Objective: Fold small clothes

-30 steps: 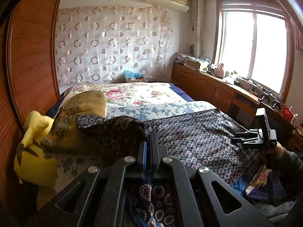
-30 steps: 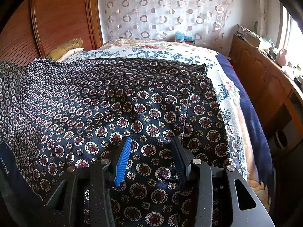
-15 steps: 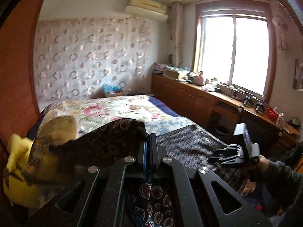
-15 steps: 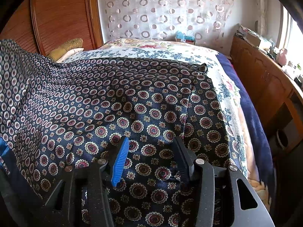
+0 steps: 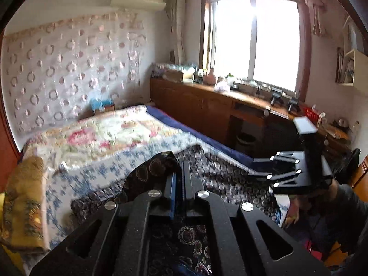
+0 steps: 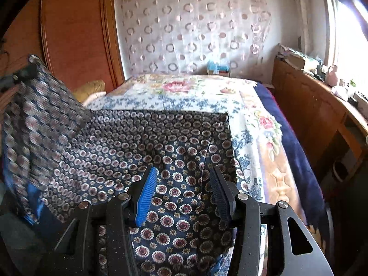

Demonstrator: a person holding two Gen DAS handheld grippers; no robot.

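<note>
Two grippers are at work over the bed with the floral cover point(image 6: 264, 124). My left gripper point(image 5: 180, 184) is clamped tight on an edge of the dark navy garment printed with small round medallions point(image 6: 161, 151), and that pinched edge bunches up above the fingertips while more cloth hangs beneath the gripper body. In the right wrist view this lifted part of the garment rises at the left side, blurred. The rest of it lies spread flat on the bed, its far edge straight across the blue-and-white floral band. My right gripper point(image 6: 184, 181) hovers above the near part of the garment with its blue pad and dark pad standing well apart, nothing pinched between them. A gold patterned pillow point(image 5: 23, 197) lies at the bed's left edge.
</note>
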